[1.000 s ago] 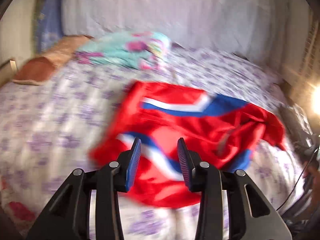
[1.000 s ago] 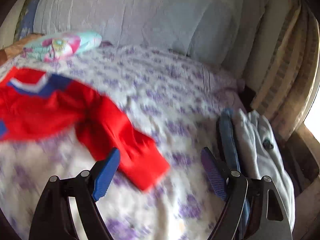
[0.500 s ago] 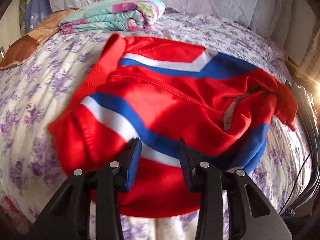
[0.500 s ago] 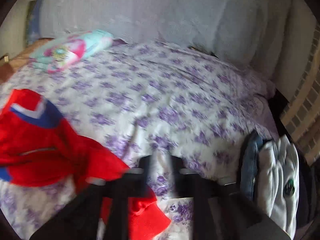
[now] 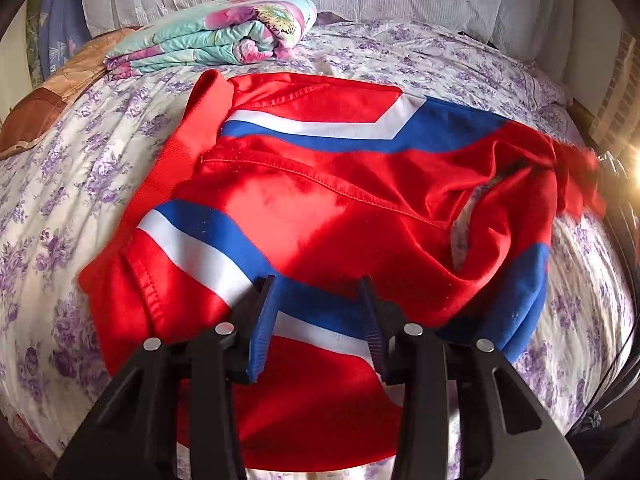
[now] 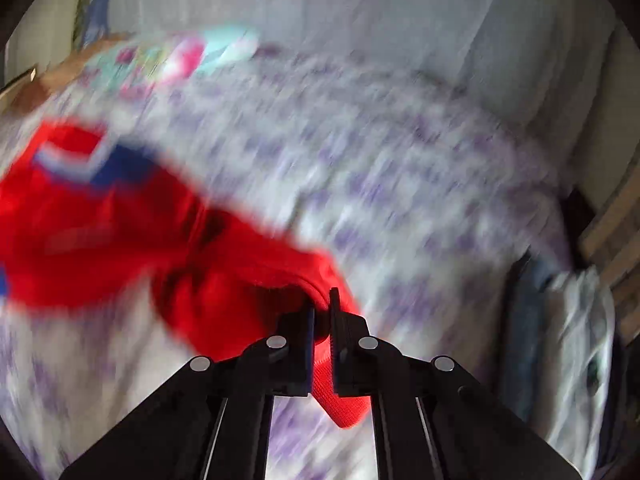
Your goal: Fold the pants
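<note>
**A:** Where are the pants right now?

**B:** Lying on the bed, on the purple-flowered sheet, in front of a folded floral blanket. They are red with blue and white stripes, and they are rumpled rather than flat, bunched most on the right side of the left wrist view.

**A:** And the tongs?

**B:** The right tongs are pressed together on red cloth, a ribbed end that looks like a leg cuff, which sticks out below the pads. The left tongs are part spread and widening slightly, hovering over the near striped part of the pants with nothing pinched; whether the tips touch the cloth I cannot tell.

**A:** Why hold a cuff?

**B:** My guess is that the end of a leg is the handle for pulling that leg out straight, or for carrying it across to make a fold. The left tongs sit over the near body of the garment, probably to pin or take it so the cloth does not slide along with the pull.

**A:** Which way do they run?

**B:** The long axis seems to lie across the bed, left to right in the left wrist view, with what looks like the waistband at the left and the legs trailing right. The right wrist view is too blurred to confirm it.
</note>
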Motion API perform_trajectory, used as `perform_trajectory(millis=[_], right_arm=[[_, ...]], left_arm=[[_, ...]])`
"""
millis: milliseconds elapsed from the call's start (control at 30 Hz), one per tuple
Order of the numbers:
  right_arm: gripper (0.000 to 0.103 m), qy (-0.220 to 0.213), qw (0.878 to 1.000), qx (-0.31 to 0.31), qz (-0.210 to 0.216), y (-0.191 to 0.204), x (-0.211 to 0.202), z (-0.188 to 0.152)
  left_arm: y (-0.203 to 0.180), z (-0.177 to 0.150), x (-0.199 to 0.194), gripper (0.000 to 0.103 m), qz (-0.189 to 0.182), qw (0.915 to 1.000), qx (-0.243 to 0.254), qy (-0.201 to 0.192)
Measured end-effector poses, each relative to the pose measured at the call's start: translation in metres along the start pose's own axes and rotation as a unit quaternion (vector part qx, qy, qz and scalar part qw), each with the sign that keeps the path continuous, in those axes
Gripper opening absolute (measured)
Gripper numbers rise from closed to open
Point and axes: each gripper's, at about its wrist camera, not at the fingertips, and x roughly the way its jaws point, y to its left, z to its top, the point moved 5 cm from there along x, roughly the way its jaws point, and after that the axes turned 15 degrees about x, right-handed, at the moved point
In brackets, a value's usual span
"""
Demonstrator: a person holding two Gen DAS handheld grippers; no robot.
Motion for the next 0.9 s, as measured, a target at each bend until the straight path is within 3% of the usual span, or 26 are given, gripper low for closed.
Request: perform_trajectory(millis=[67, 100, 133, 167, 233, 367, 467, 533, 633, 667, 700, 733, 800, 900], right_arm=[[0.008, -0.013, 1.0, -0.001, -0.014, -0.005, 0.011, 0.044], [0.014, -0.018, 0.999, -0.002, -0.032, -0.007, 0.025, 0.063], [0.038, -0.022, 0.997, -0.005, -0.075, -0.01, 0.043, 0.08], [0.054, -0.024, 0.993, -0.003, -0.119, -0.015, 0.058, 0.091], [0.054, -0.024, 0.99, 0.021, -0.139, -0.021, 0.068, 0.098], [0.082, -0.055, 0.989, 0.058, -0.121, -0.023, 0.041, 0.074], [0.082, -0.001, 0.994, 0.093, -0.053, -0.025, 0.034, 0.034], [0.084, 0.05, 0.991, 0.122, -0.011, -0.028, 0.039, 0.001], [0.084, 0.09, 0.981, 0.163, 0.058, -0.024, 0.054, -0.037], [0.078, 0.094, 0.978, 0.168, 0.076, -0.019, 0.06, -0.043], [0.066, 0.101, 0.976, 0.169, 0.095, -0.011, 0.065, -0.048], [0.018, 0.123, 0.969, 0.167, 0.131, 0.001, 0.073, -0.054], [0.013, 0.133, 0.967, 0.164, 0.14, 0.011, 0.075, -0.06], [0.011, 0.085, 0.972, 0.159, 0.15, 0.0, 0.032, -0.046]], left_arm=[[0.001, -0.001, 0.001, 0.039, -0.001, 1.0, -0.005, 0.001], [0.002, -0.001, 0.001, 0.039, -0.001, 0.9999, -0.009, 0.003], [0.002, 0.0, 0.002, 0.039, 0.001, 0.9999, -0.011, 0.005], [0.002, 0.001, 0.002, 0.039, 0.005, 0.9999, -0.011, 0.006], [0.001, 0.002, -0.001, 0.04, 0.008, 0.9999, -0.012, 0.005], [0.006, -0.001, -0.008, 0.042, 0.009, 0.9999, -0.01, -0.003], [0.01, 0.0, -0.011, 0.042, 0.003, 1.0, -0.006, -0.002], [0.01, 0.001, -0.016, 0.042, 0.009, 0.9999, 0.002, -0.006], [0.011, 0.0, -0.026, 0.048, 0.017, 0.9997, 0.004, -0.015], [0.013, -0.001, -0.029, 0.05, 0.018, 0.9997, 0.0, -0.018], [0.014, -0.002, -0.03, 0.051, 0.019, 0.9997, -0.004, -0.018], [0.015, -0.004, -0.03, 0.051, 0.019, 0.9997, -0.006, -0.016], [0.017, -0.007, -0.03, 0.051, 0.023, 0.9996, -0.011, -0.011], [0.019, -0.009, -0.033, 0.051, 0.028, 0.9995, -0.014, -0.01]])
